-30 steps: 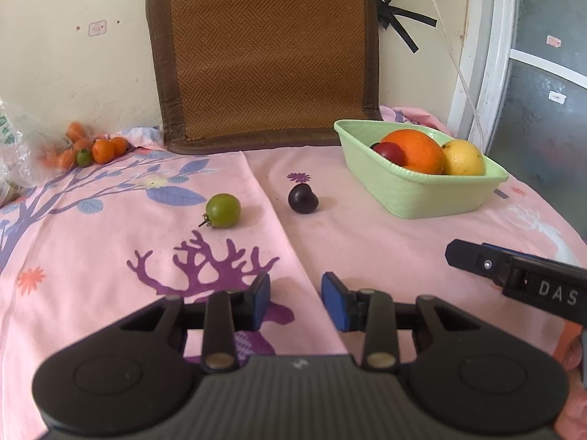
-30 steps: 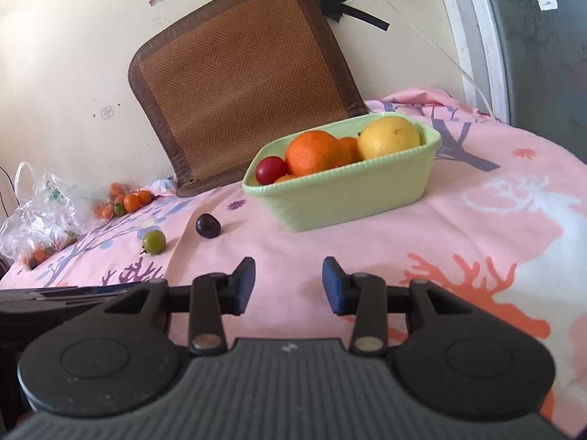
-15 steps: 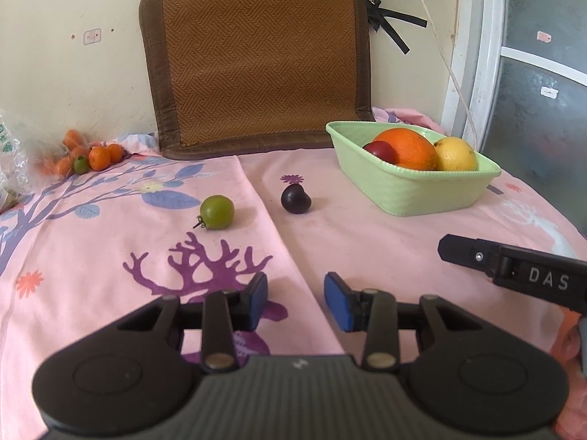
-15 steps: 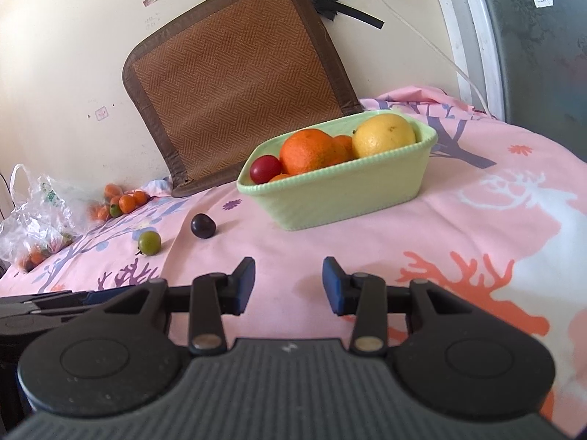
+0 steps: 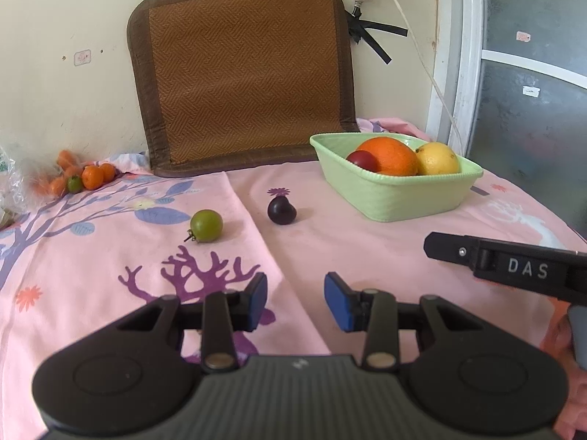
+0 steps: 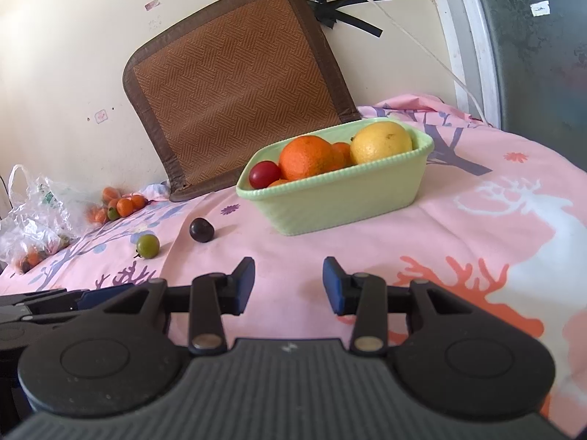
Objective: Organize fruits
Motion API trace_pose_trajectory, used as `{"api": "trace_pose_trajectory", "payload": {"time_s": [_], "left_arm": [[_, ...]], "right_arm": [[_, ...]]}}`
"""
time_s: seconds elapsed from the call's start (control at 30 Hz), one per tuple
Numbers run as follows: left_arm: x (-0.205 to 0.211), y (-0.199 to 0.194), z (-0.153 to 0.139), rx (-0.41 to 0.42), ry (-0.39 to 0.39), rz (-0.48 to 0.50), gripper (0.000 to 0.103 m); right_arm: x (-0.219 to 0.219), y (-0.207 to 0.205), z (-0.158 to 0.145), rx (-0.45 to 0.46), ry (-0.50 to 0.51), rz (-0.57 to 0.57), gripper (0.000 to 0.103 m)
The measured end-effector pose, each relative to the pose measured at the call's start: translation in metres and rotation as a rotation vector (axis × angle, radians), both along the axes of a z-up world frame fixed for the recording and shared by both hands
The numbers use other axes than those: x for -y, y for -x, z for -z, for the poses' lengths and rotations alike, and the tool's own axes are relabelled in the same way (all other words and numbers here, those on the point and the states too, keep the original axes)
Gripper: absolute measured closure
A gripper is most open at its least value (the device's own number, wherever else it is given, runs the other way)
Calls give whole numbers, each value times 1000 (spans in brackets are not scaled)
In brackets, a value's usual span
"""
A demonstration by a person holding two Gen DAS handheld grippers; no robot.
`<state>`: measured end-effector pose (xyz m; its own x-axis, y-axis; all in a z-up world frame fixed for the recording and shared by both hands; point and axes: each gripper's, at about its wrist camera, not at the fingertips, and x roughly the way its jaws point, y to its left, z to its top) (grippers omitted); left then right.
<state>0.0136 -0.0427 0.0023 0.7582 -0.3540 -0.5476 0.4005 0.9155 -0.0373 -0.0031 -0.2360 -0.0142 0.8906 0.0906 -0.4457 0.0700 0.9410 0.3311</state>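
Both hand-held grippers, left point(image 5: 295, 300) and right point(image 6: 288, 286), are hanging released, gripping nothing. Dark plum point(image 5: 281, 211) is sitting just ahead of the left; I'd straddle it low, then squeeze gently.

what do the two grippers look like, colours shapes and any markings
Both match: the left gripper and right gripper have matte black bodies with ribbed centres, round side discs, silver pivot pins and blue pads. Seen from the left camera, the right gripper's side reads DAS in white. No cables or sleeves are visible.
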Motion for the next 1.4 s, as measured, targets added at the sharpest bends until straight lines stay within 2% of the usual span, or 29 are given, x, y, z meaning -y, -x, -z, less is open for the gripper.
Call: {"api": "trace_pose_trajectory", "payload": {"time_s": [0.57, 1.4], "left_arm": [[0, 8, -1, 36, 14, 50, 67], [-1, 9, -1, 40, 21, 55, 64]], "right_arm": [[-1, 2, 0, 2, 13, 28, 59], [-1, 2, -1, 5, 12, 25, 59]]}}
